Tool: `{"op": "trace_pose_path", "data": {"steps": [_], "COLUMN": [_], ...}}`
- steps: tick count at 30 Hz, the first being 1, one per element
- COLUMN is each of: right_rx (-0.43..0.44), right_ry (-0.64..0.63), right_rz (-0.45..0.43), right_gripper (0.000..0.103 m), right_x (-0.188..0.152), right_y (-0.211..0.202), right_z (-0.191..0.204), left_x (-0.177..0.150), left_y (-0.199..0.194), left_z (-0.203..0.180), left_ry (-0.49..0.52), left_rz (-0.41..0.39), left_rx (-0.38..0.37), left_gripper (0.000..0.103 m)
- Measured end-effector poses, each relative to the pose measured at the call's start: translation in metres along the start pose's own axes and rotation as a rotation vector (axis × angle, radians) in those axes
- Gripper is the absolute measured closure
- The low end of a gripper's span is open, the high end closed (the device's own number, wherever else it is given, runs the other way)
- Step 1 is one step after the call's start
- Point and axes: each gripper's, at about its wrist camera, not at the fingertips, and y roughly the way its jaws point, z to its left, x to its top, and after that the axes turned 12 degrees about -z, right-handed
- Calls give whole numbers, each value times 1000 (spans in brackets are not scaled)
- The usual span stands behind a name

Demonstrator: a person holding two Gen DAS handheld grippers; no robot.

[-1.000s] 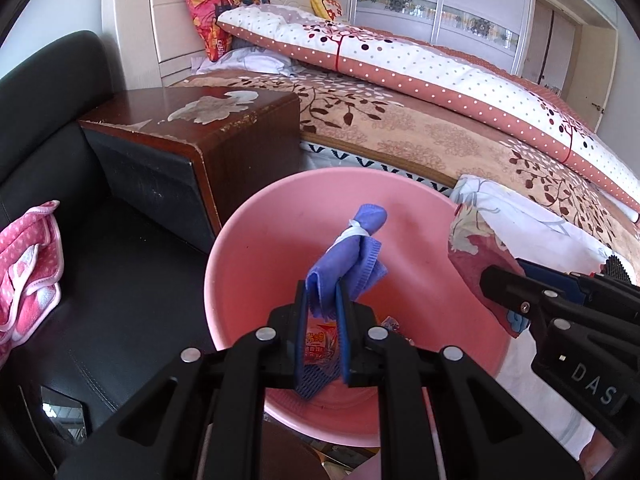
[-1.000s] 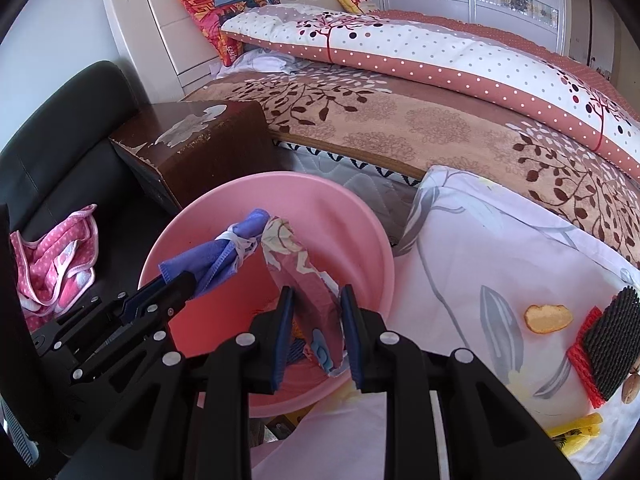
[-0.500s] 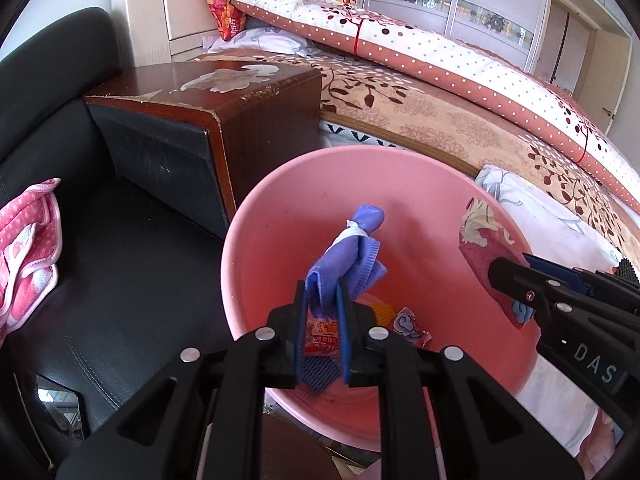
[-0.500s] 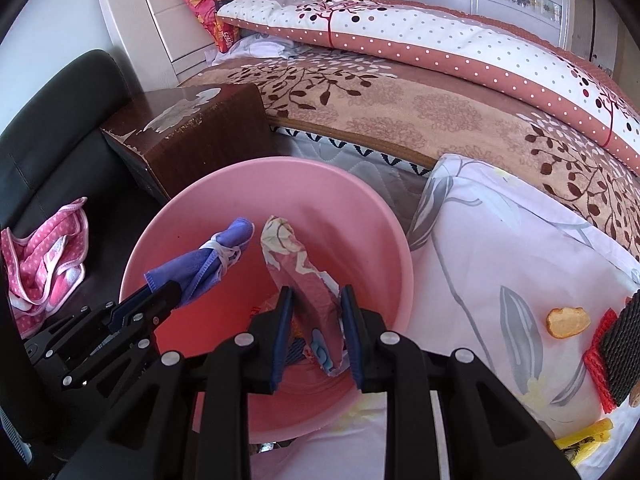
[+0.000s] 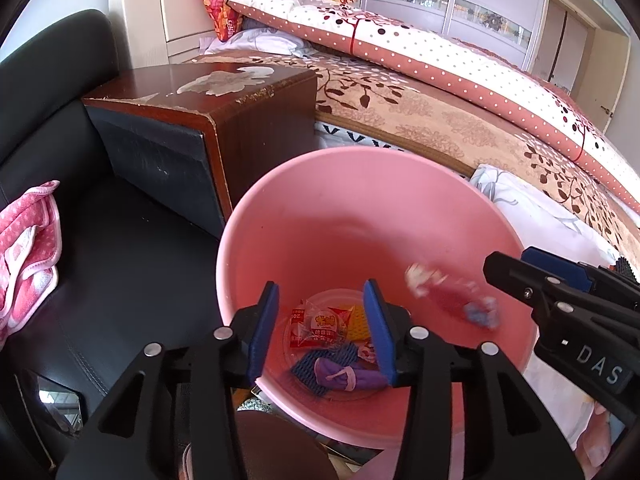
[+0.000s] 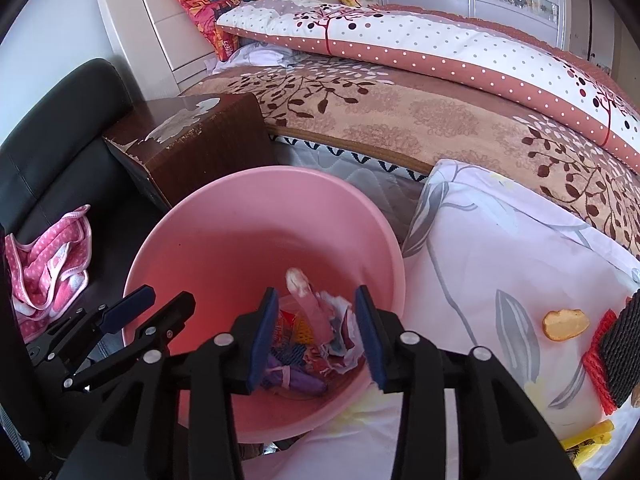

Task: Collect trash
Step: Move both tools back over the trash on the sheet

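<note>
A pink bin (image 5: 360, 208) stands below both grippers. My left gripper (image 5: 321, 285) hangs over its near rim, its jaws opening, with nothing between the blue pads. The purple wrapper (image 5: 352, 376) lies at the bottom among other snack wrappers. My right gripper (image 6: 317, 292) is also over the bin, jaws opening. The floral red wrapper (image 6: 308, 308) is free of its pads and dropping onto the pile; it shows as a blur (image 5: 452, 300) in the left wrist view. Each gripper appears in the other's view: right (image 5: 512, 260), left (image 6: 168, 296).
A worn wooden nightstand (image 5: 208, 100) stands behind the bin, a black sofa (image 5: 120, 260) with a pink dotted cloth (image 5: 28, 248) to the left. On the white floral sheet (image 6: 500, 260) at right lie an orange scrap (image 6: 566, 324), a black-and-red pad (image 6: 616, 360) and a yellow item (image 6: 588, 440).
Both grippers have opened. The purple wrapper dropped from the left one to the bin's bottom, and the floral wrapper left the right one and is falling in.
</note>
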Motion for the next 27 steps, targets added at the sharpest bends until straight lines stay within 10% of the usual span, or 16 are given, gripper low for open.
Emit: {"op": "trace_pose_path", "data": {"steps": [27], "right_rx": [-78], "right_ry": [23], "right_rz": [-110], "right_gripper": [58], "right_x": [-22], "right_y": [-77], "right_z": [-48], "left_x": [6], "left_y": [-42], "left_z": [-50], "left_ry": [79], "left_rz": [-75], "left_rx": [-38], "left_gripper": [58]}}
